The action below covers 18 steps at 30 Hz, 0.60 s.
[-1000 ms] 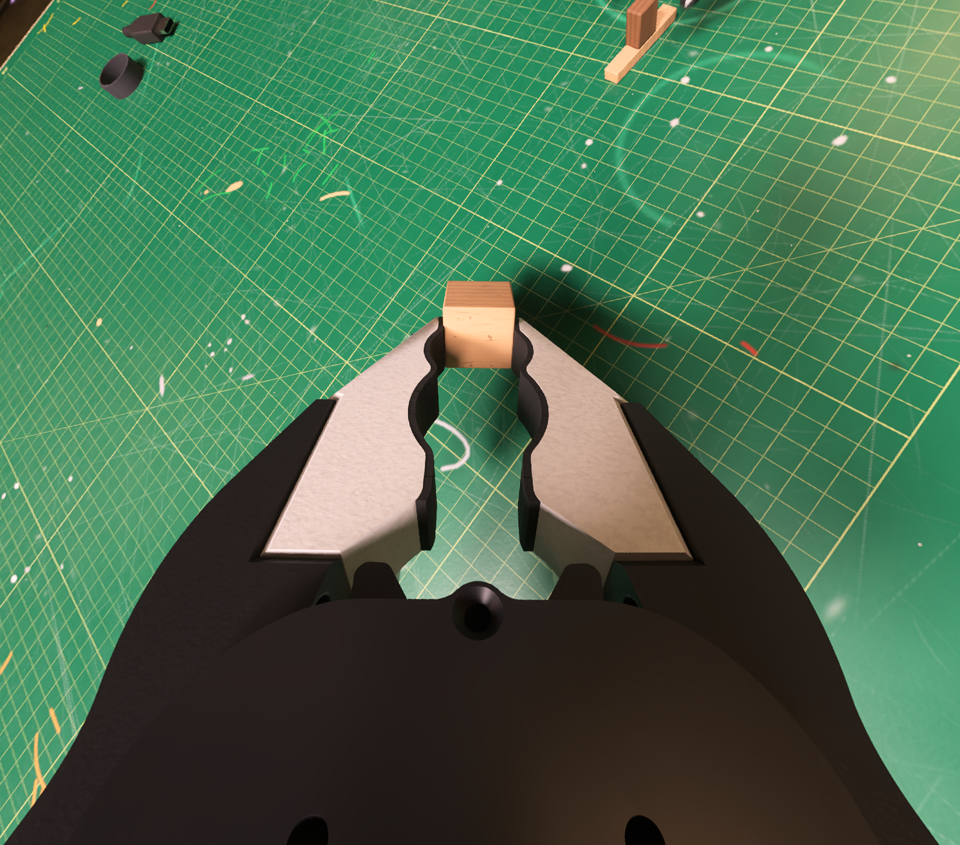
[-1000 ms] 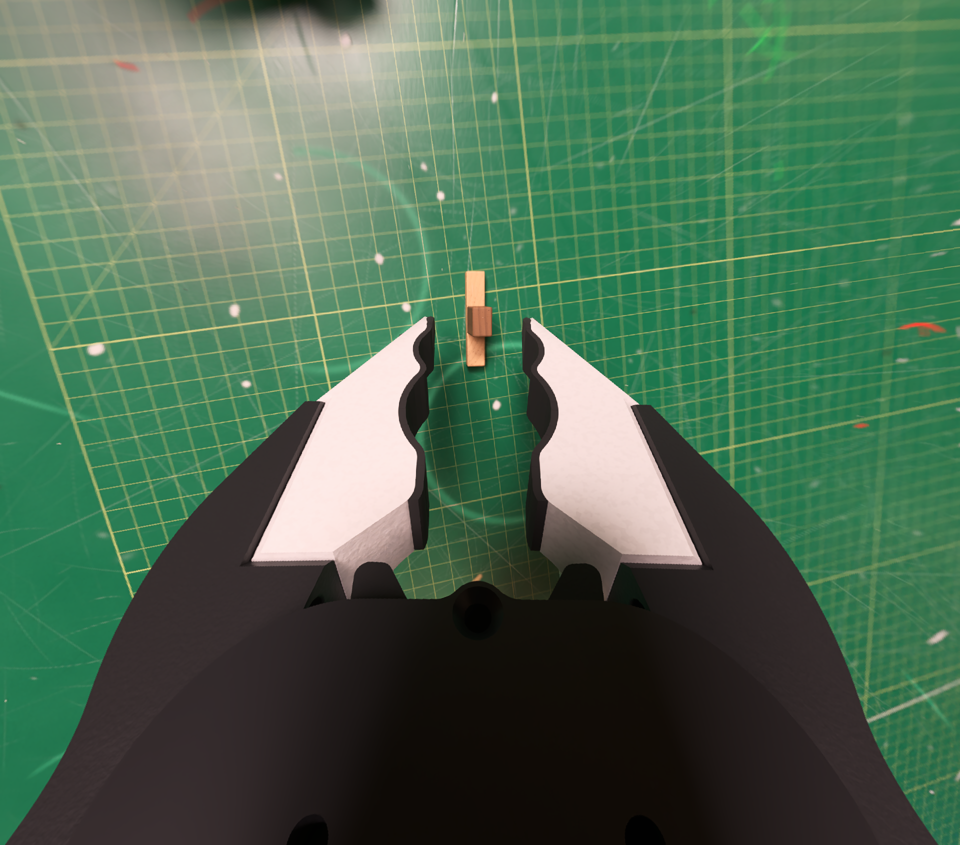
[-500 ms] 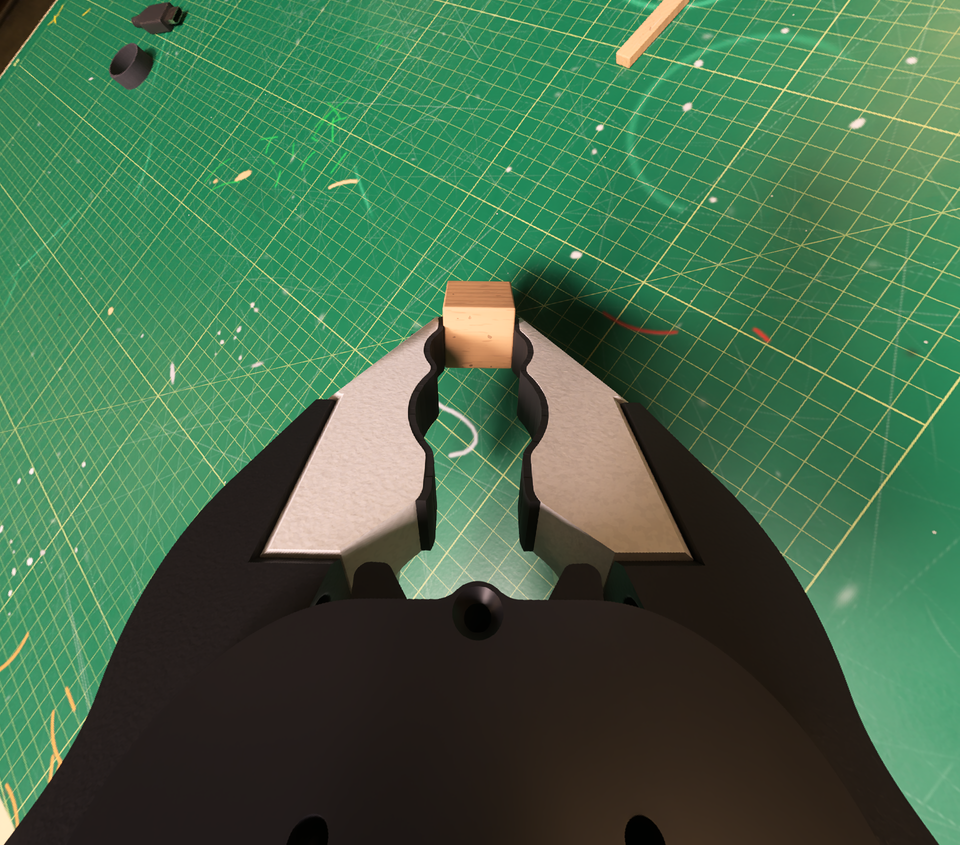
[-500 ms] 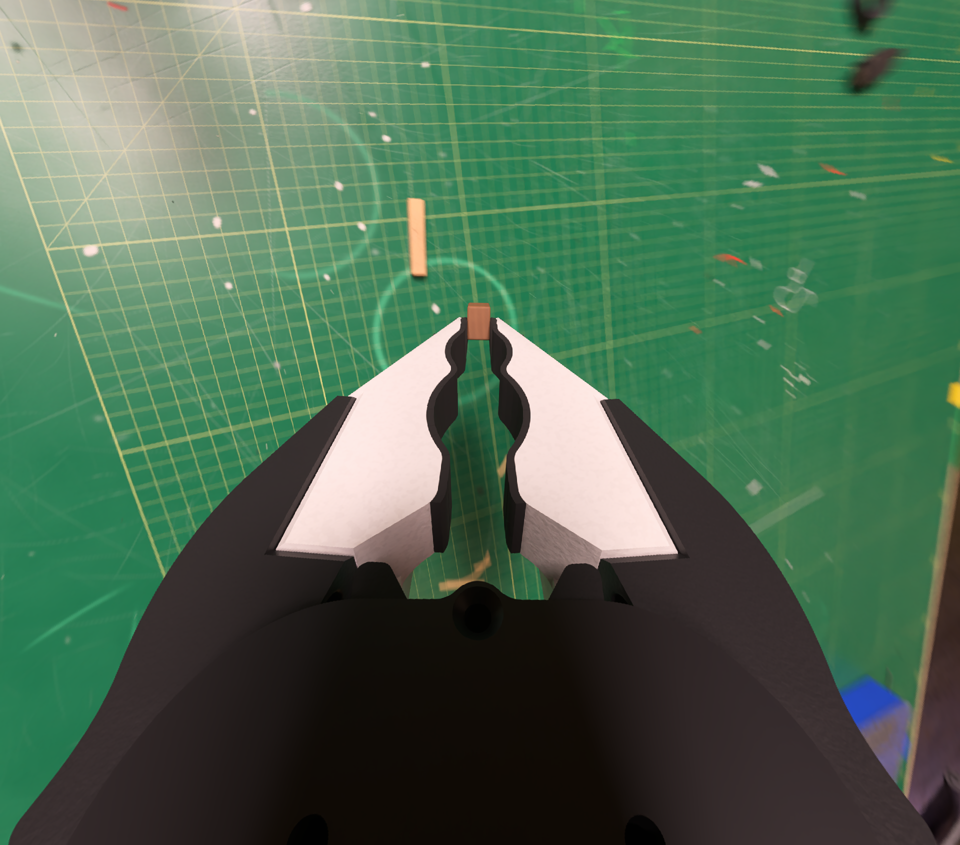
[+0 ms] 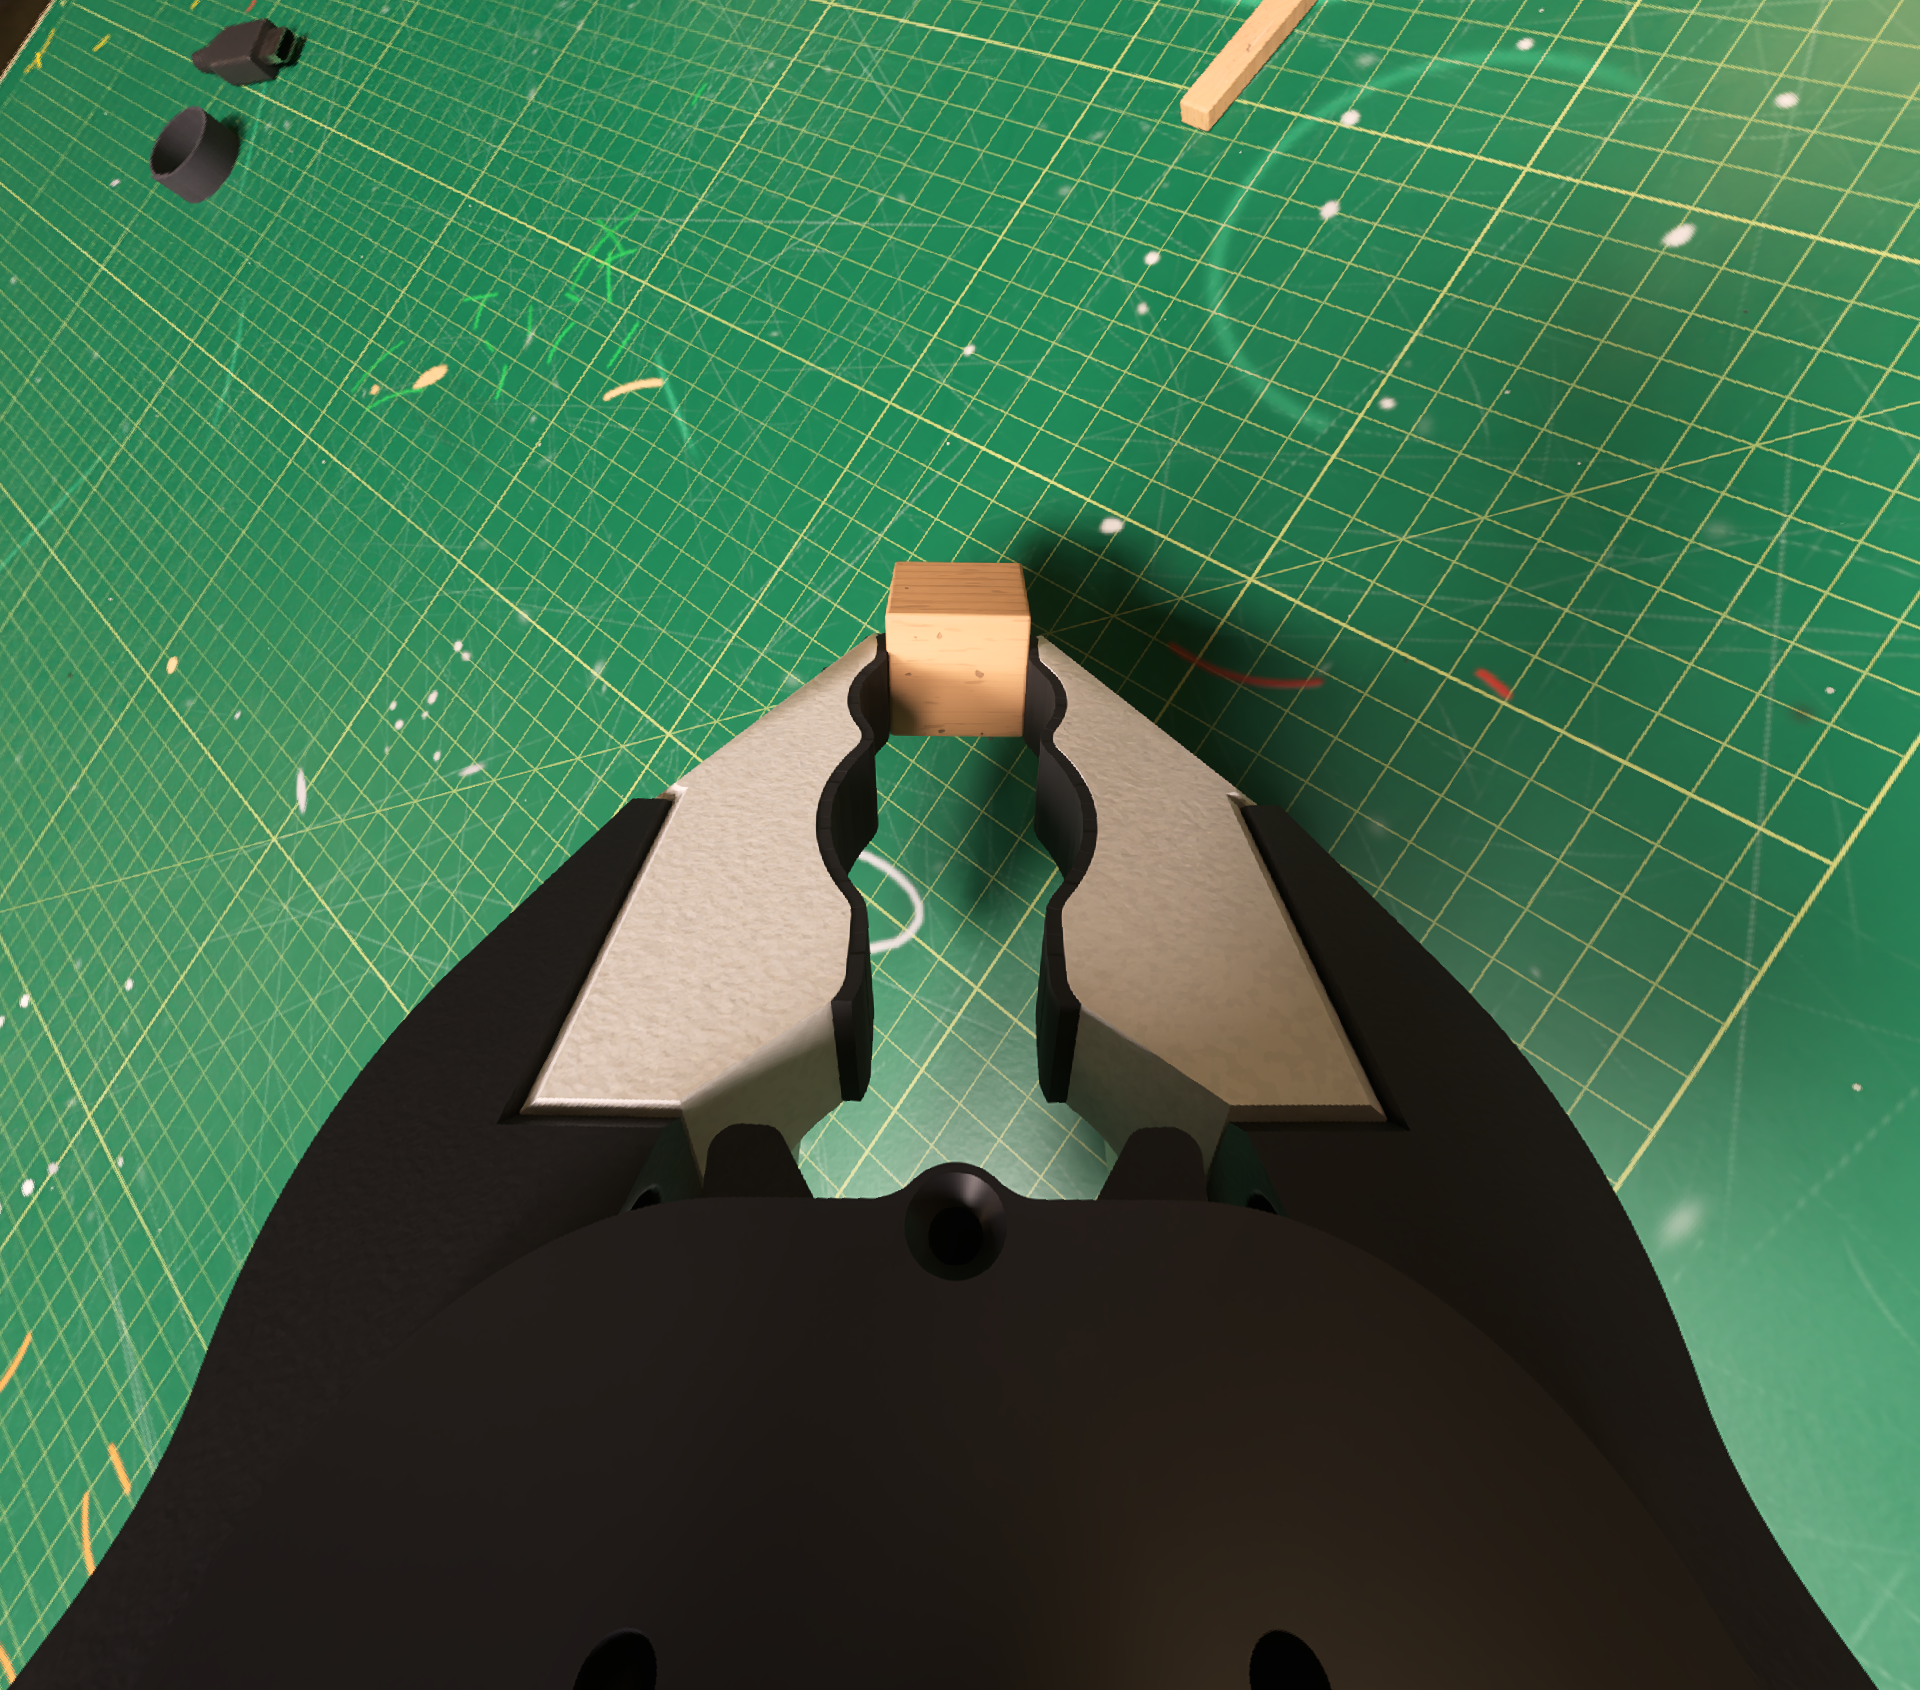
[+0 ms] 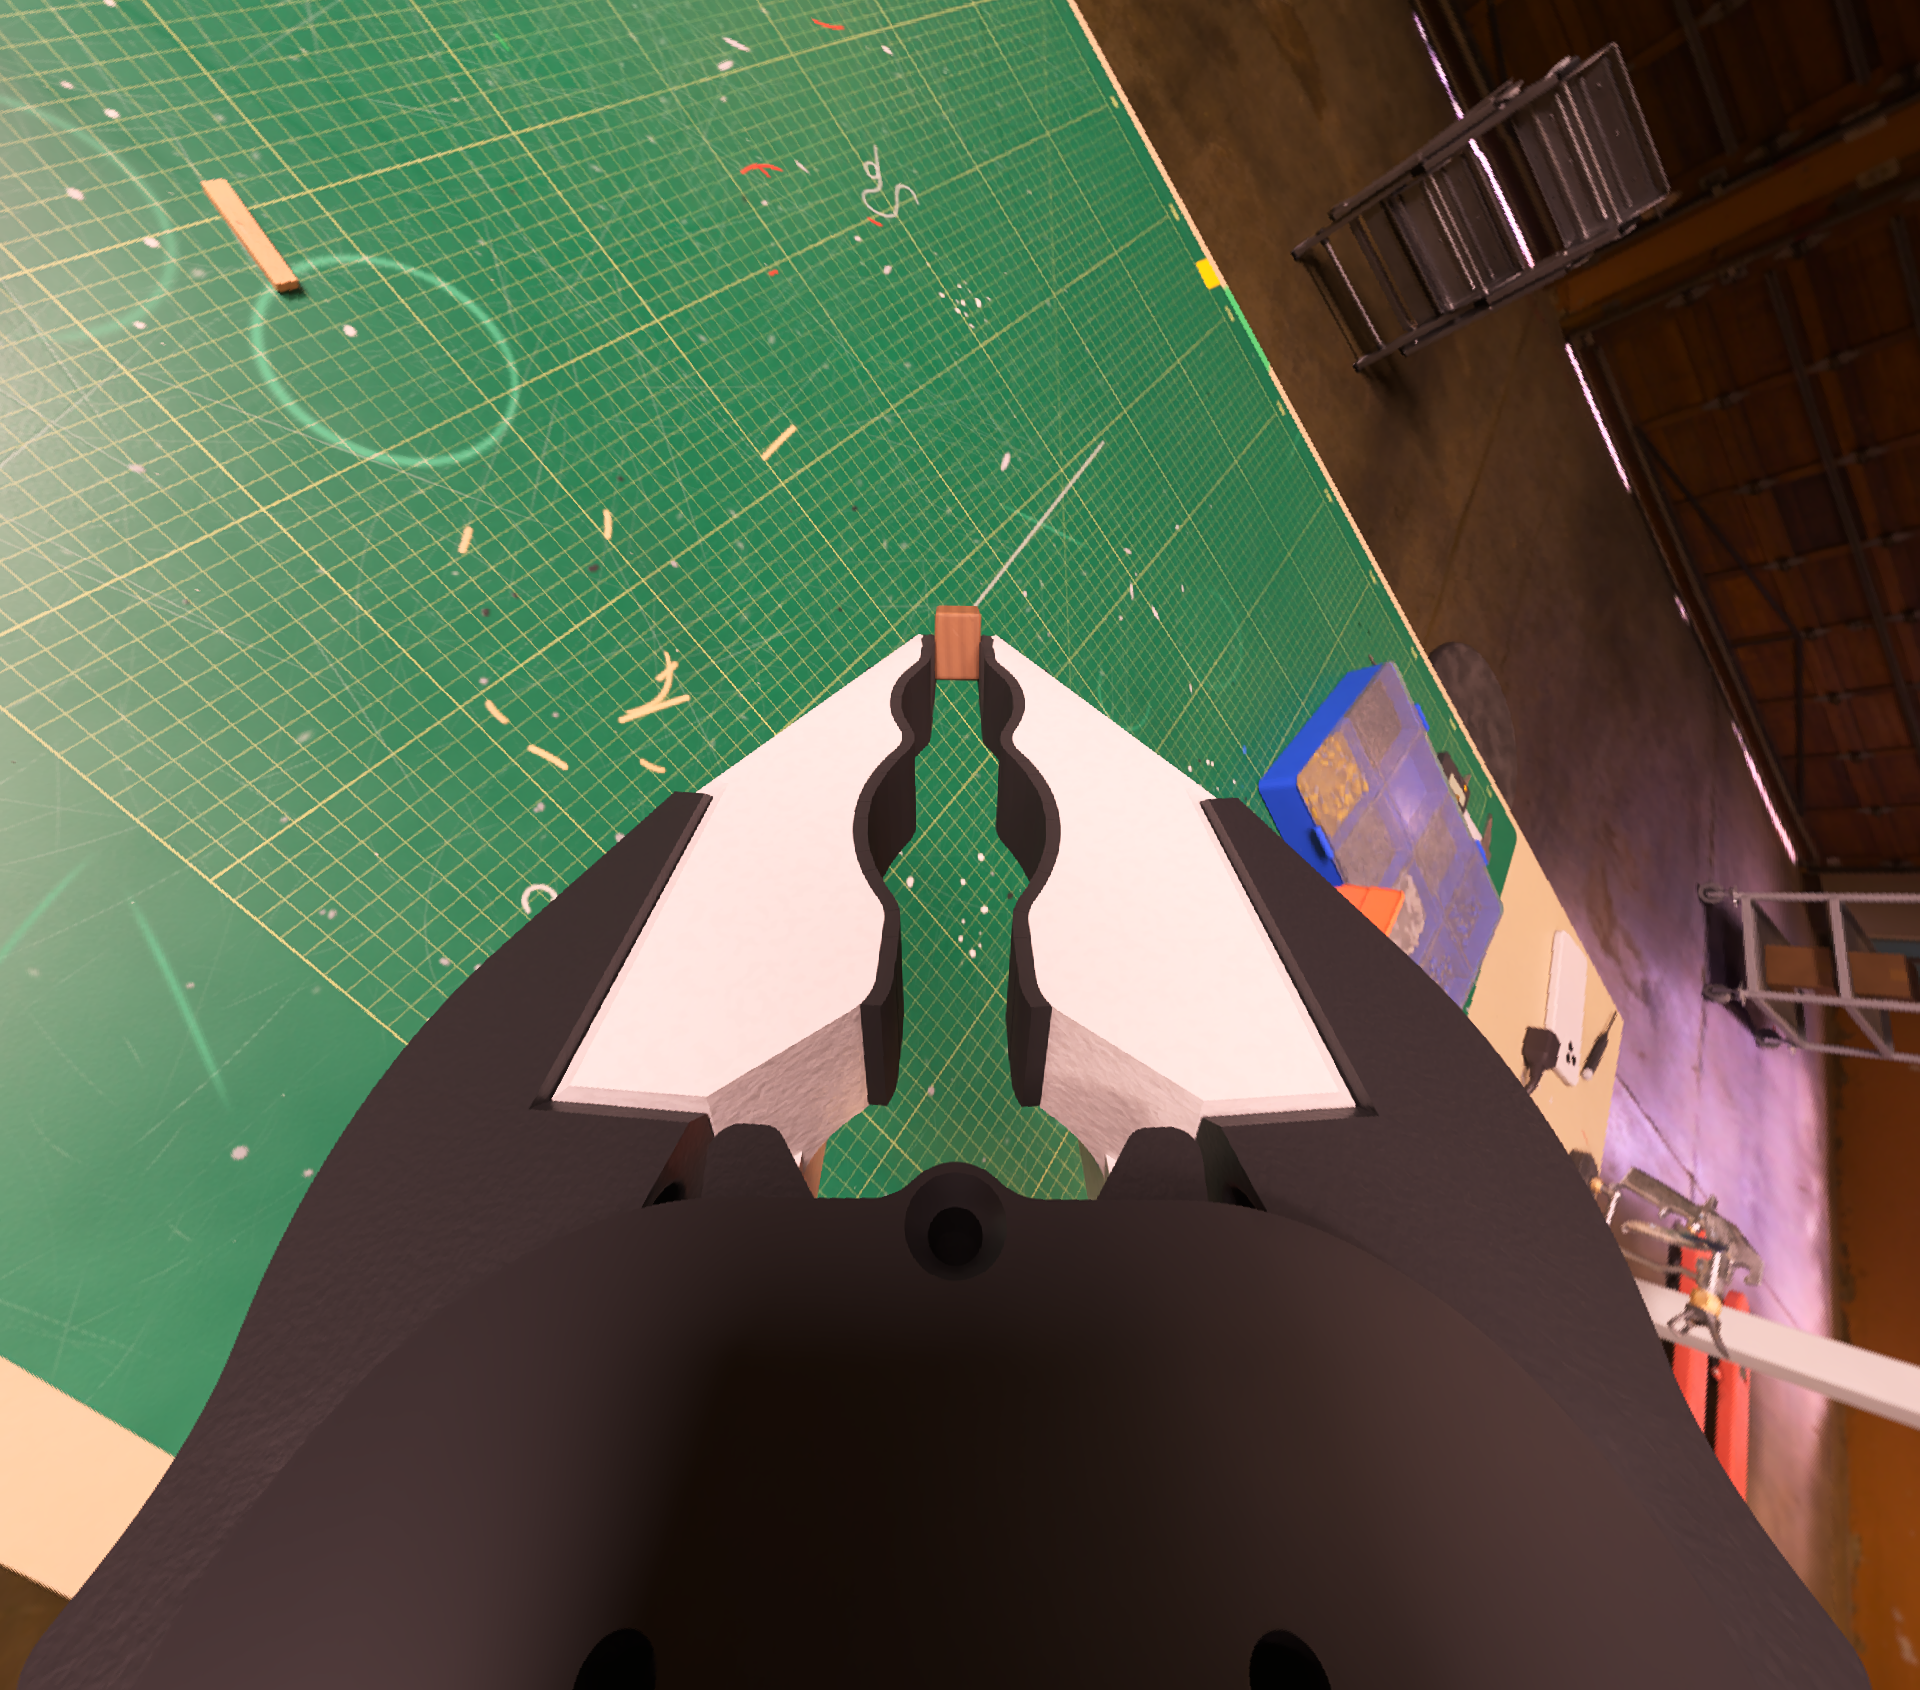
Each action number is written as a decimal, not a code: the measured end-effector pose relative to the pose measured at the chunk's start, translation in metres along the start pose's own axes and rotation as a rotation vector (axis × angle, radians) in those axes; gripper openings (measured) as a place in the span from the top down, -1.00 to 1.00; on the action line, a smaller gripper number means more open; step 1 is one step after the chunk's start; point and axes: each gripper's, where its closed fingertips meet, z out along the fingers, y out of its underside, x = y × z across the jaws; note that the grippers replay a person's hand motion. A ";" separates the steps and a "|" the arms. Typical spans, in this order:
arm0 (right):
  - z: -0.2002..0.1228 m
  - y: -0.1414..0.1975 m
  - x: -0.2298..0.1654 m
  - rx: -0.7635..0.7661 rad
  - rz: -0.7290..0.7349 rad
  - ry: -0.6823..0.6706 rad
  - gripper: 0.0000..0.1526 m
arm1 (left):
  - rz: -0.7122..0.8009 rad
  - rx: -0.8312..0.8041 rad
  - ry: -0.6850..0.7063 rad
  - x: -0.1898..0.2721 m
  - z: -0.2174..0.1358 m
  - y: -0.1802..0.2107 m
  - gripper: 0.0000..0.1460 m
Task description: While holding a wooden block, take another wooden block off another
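1. Small dark wooden block (image 6: 956, 643): being gripped betw. tips of right tongs (image 6: 956, 672), held above green worktop (image 6: 623, 352).
2. Pale wooden cube (image 5: 957, 649): being pinched at tips of left tongs (image 5: 957, 684), also off the worktop (image 5: 727, 206).
3. Flat pale wooden strip (image 5: 1254, 42) (image 6: 250, 234): lying bare on worktop, well apart from both tongs.
4. Black ring (image 5: 193, 152) & black plug-like part (image 5: 247, 51): sitting near worktop's edge.
5. Blue compartment box (image 6: 1382, 819): resting at worktop's edge, beside right tongs.
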 end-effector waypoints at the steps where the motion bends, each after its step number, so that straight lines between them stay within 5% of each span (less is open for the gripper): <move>1: -0.003 0.004 0.003 -0.002 0.011 0.006 0.90 | 0.001 0.001 0.001 0.001 0.000 0.000 0.66; 6: -0.019 0.005 0.017 0.020 0.026 0.084 0.90 | 0.001 0.002 0.001 0.001 0.000 0.000 0.66; 18: 0.026 0.029 0.027 -0.068 0.036 0.067 0.90 | 0.004 0.007 -0.009 -0.001 -0.004 -0.001 0.66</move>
